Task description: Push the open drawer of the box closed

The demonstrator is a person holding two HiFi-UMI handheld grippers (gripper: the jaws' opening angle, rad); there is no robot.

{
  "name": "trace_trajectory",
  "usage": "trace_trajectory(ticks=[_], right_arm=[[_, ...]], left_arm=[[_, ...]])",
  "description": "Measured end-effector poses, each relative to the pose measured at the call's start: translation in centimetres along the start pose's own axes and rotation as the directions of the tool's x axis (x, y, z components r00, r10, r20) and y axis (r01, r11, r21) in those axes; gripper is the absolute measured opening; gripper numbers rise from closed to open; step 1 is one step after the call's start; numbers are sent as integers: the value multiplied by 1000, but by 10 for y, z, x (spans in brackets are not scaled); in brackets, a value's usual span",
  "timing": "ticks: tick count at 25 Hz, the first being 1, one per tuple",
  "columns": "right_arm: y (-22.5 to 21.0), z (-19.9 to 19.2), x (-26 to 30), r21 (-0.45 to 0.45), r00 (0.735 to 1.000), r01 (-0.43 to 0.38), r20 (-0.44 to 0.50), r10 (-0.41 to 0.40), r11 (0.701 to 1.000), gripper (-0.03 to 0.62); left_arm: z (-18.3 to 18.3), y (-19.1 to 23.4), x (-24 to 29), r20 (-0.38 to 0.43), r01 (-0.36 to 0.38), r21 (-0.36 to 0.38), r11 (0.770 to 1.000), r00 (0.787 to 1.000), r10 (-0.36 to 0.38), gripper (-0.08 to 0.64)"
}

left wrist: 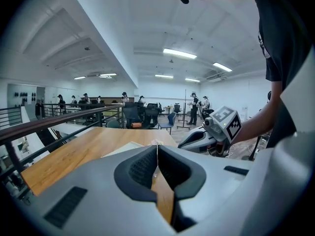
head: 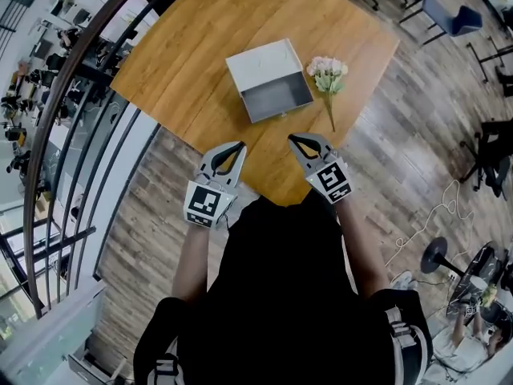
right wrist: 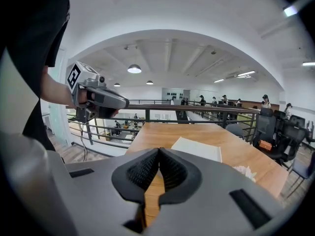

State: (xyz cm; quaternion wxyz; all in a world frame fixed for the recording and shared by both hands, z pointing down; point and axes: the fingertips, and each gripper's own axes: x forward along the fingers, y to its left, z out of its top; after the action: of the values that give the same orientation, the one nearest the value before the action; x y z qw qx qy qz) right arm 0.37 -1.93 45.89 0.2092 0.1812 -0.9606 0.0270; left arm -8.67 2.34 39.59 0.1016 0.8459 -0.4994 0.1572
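- Head view: the task is not yet begun in any way that shows. The box (head: 264, 61) sits on the wooden table (head: 184, 70) with its drawer (head: 276, 99) pulled out toward the person, grey inside and apparently empty. The left gripper (head: 239, 146) and right gripper (head: 293, 139) hover near the table's near edge, tips pointing at the drawer but apart from it, nothing touching. The drawer front lies ahead of both sets of fingertips, roughly between the two lines they point along. A bunch of pale flowers (head: 327, 77) lies just beside the box, ahead of the right gripper's tips.
- Left gripper view: the jaws are pressed together with nothing between them. Beyond the tips, a pale flat edge of the box (left wrist: 129, 148) shows low on the table (left wrist: 74, 156); the right gripper (left wrist: 209, 134) is off to the side.
- Right gripper view: the jaws are likewise closed and empty. The box (right wrist: 197, 149) lies ahead of the tips and a little to their right, its white top facing up, with the flowers (right wrist: 243, 171) further right. The drawer itself is hard to make out here.
- Left to do, by my judgement: reach the drawer front, press on it, and push it fully in.
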Motion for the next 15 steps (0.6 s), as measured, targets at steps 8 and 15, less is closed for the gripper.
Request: trace_trajectory(ticks=[8, 15], right_arm=[[-25, -30, 29, 26, 999, -24, -42, 25, 999, 15], [-40, -59, 58, 31, 994, -63, -87, 65, 998, 15]], left_arm=[[-12, 13, 31, -40, 11, -13, 1000, 999, -12, 26], [-21, 15, 58, -56, 24, -44, 999, 998, -26, 26]])
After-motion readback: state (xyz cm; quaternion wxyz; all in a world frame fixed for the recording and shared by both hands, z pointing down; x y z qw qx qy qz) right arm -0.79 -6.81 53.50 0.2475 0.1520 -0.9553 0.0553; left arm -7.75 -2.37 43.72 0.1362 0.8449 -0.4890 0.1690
